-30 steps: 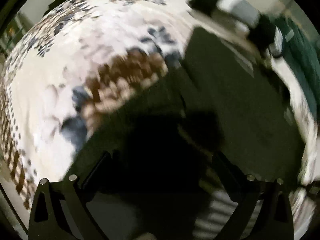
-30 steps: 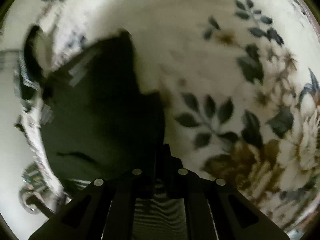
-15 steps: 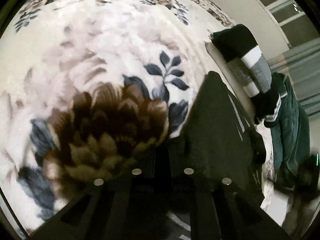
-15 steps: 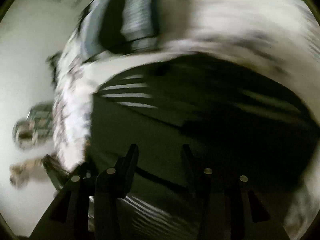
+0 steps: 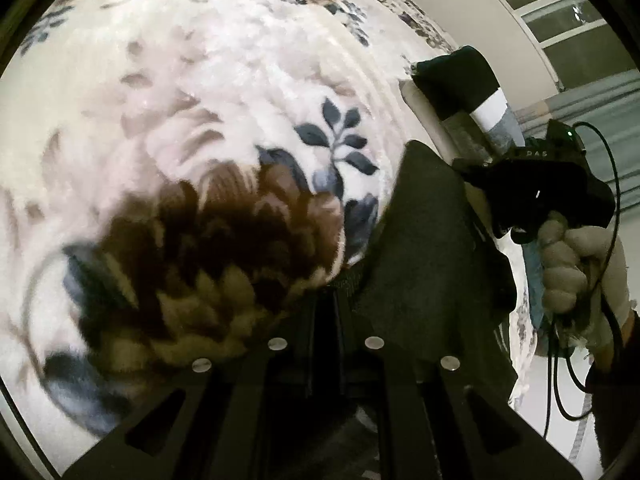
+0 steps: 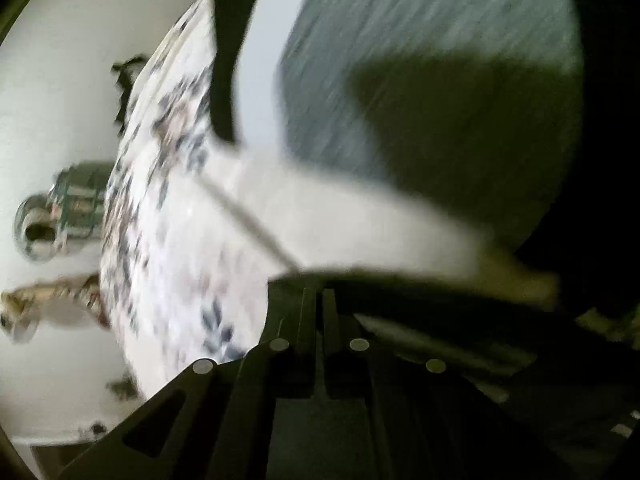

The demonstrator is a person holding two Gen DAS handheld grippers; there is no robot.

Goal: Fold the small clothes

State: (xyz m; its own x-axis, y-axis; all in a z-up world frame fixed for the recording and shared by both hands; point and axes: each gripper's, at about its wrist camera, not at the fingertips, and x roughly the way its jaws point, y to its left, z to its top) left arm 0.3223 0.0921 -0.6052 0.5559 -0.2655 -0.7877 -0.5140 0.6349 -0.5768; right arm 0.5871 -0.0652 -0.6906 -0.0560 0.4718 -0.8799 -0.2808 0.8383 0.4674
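A dark garment (image 5: 424, 248) lies on a floral blanket (image 5: 224, 92). In the left wrist view my left gripper (image 5: 326, 300) is shut on the garment's near ribbed edge, beside a large brown flower. A gloved hand (image 5: 568, 268) holds the other gripper at the garment's far right corner. The right wrist view is blurred. There my right gripper (image 6: 318, 300) is shut, and the dark garment (image 6: 460, 128) rises from its fingertips to the right, so it seems pinched. The exact contact is hidden.
A stack of folded clothes (image 5: 468, 80) in black, white and grey lies at the blanket's far right edge; its grey-teal cloth (image 6: 400, 40) fills the top of the right wrist view. A cable (image 5: 612, 200) hangs from the right gripper. A pale floor (image 6: 52, 100) lies beyond the bed.
My left gripper went from wide open to shut on the garment's edge and dropped closer. My right gripper swung fast from the flowered blanket to the stack side, opening midway and shutting again.
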